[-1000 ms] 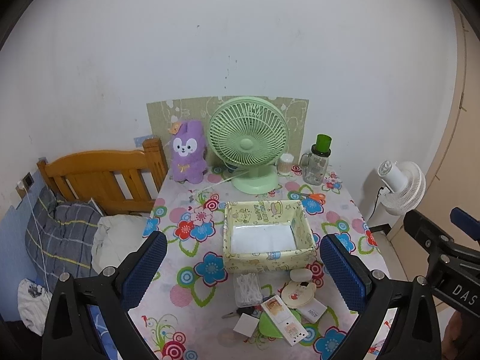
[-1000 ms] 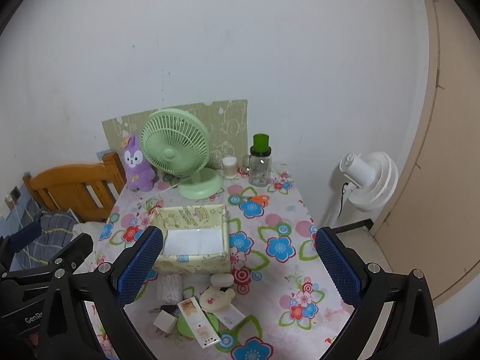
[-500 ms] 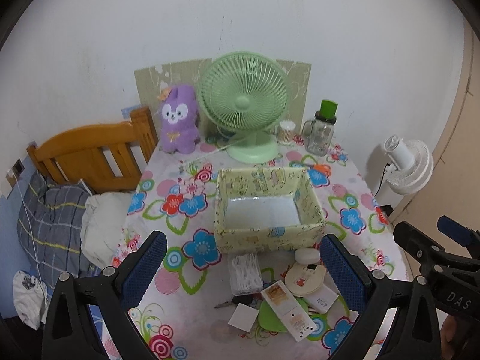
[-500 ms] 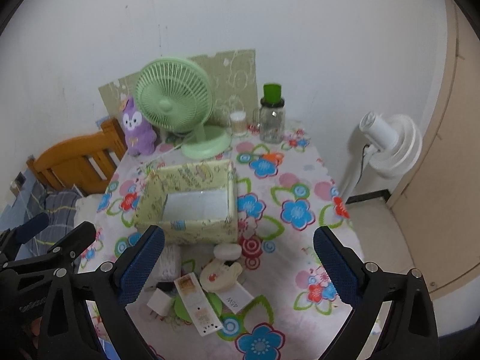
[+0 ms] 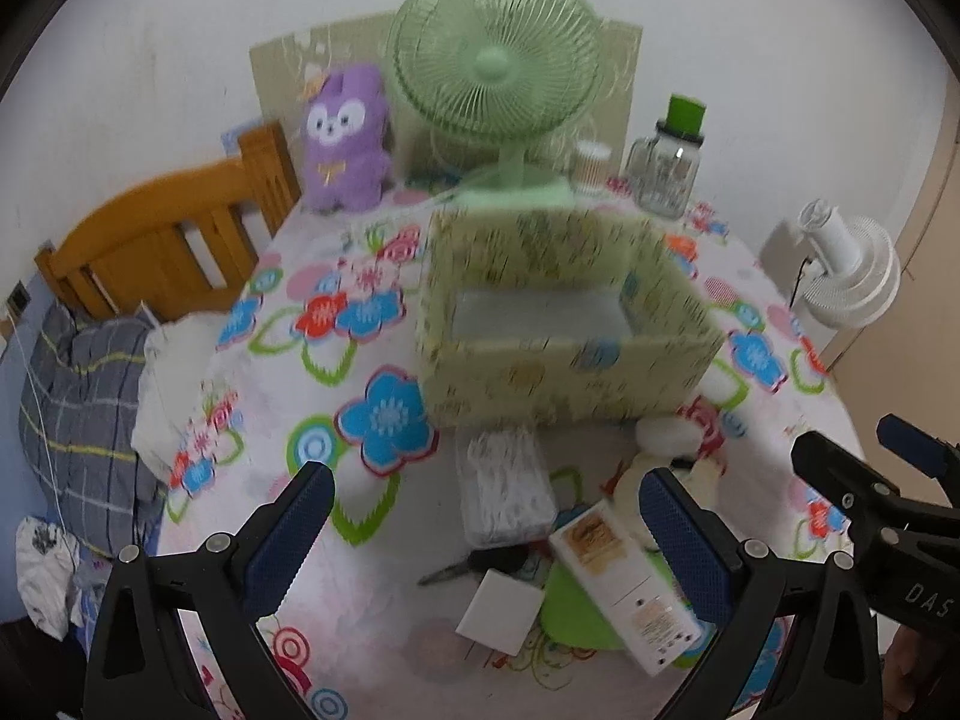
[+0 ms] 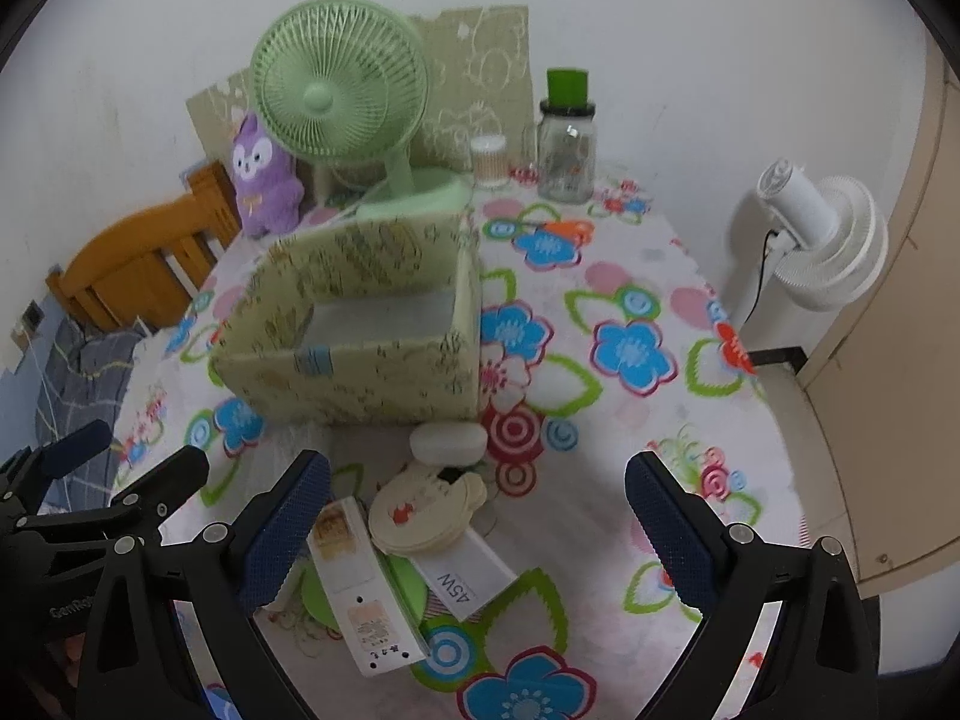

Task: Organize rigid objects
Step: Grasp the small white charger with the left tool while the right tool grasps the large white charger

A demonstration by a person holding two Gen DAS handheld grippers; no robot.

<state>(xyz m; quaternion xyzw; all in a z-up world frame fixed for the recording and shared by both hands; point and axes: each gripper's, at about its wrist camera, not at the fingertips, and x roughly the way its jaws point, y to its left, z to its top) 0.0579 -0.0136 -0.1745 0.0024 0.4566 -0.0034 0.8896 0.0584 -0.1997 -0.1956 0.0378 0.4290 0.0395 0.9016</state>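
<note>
A pale green patterned box (image 5: pixel 564 324) stands open and empty mid-table; it also shows in the right wrist view (image 6: pixel 360 330). In front of it lies a pile: a clear packet (image 5: pixel 504 489), a long white box (image 5: pixel 624 582), a white square (image 5: pixel 501 612), a green disc (image 5: pixel 576 618), a cream round case (image 6: pixel 426 507), a white oval case (image 6: pixel 449 444) and a white "45W" block (image 6: pixel 462 573). My left gripper (image 5: pixel 480 534) is open above the pile. My right gripper (image 6: pixel 477 534) is open above the same pile.
A green desk fan (image 6: pixel 342 96), a purple plush (image 6: pixel 264 180), a glass jar with a green lid (image 6: pixel 567 144) and a small cup (image 6: pixel 489 162) stand at the table's back. A wooden bed frame (image 5: pixel 162 228) is left, a white floor fan (image 6: pixel 822 240) right.
Both grippers have moved forward and down toward the table, so the box and the pile look larger. Both stay open and empty.
</note>
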